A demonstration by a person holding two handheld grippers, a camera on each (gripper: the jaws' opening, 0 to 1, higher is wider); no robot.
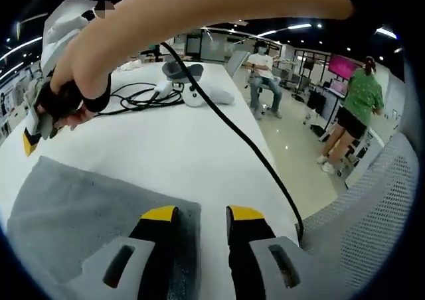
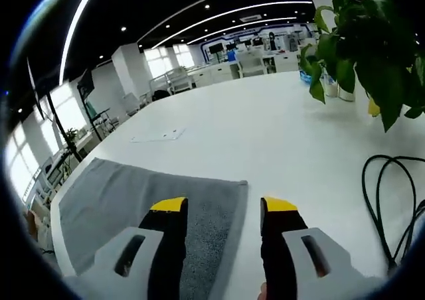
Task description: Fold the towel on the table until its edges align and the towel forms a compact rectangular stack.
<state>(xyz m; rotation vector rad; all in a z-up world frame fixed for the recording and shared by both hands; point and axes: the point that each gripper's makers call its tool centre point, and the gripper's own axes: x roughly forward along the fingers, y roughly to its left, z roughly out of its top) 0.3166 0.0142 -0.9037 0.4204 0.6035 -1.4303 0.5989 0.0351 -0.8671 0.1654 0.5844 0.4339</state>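
A grey towel [image 1: 73,214] lies flat on the white table [image 1: 166,147]. My left gripper [image 1: 202,214] is open at the towel's near corner: one yellow-tipped jaw is over the cloth, the other over bare table. A person's arm crosses the left gripper view and holds the right gripper [image 1: 36,124] past the towel's far side. In the right gripper view the towel [image 2: 133,194] spreads out to the left. There my right gripper [image 2: 224,204] is open, straddling the towel's edge, with nothing held between its jaws.
A black cable [image 1: 252,147] runs across the table past white devices [image 1: 199,94]. A mesh chair [image 1: 372,220] stands at the table's edge, and two people [image 1: 264,74] are beyond it. A potted plant [image 2: 372,41], coiled cable [image 2: 392,200] and paper sheet [image 2: 158,136] share the tabletop [image 2: 265,114].
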